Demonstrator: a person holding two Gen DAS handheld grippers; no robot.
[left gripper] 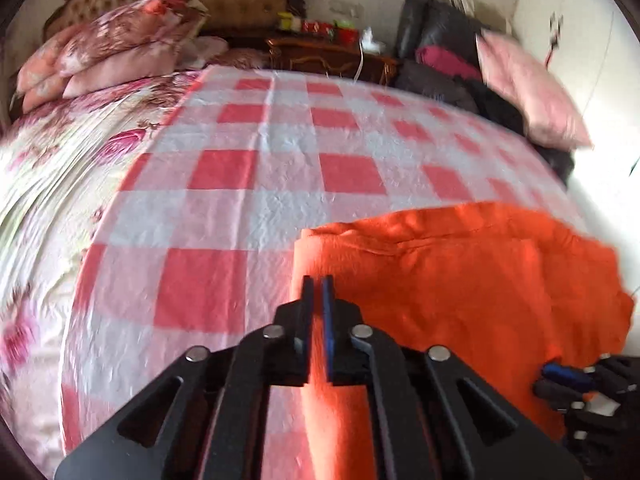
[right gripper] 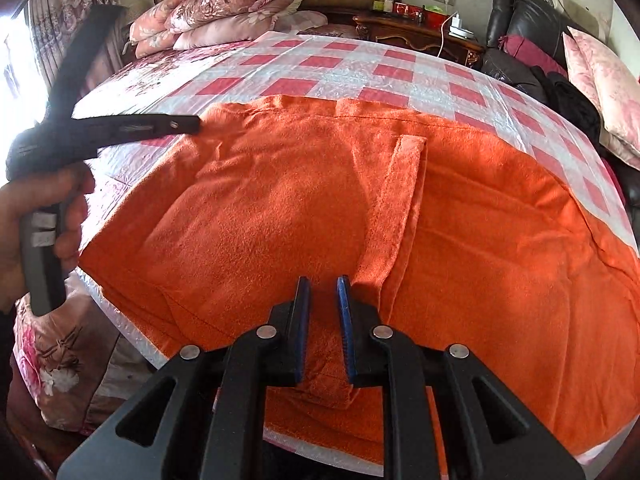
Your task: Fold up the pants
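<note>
Risking a slipped fold at the bed's (right gripper: 340,76) near edge
Left tool (left gripper: 317,280) and right tool (right gripper: 323,280) each pinch the orange pants (right gripper: 280,200); thin bites could pull free, dropping layers unevenly

The left claw (left gripper: 317,280) points down at the near left edge of the orange pants (left gripper: 460,280), its jaws nearly together with a fold of the cloth running up between them. The pants lie bunched on the red-and-white checked sheet (left gripper: 248,184) covering the bed (left gripper: 44,168), with floral pillows (left gripper: 112,48) stacked at the far left. The right claw (left gripper: 560,380) shows at the pants' near right edge.
</note>
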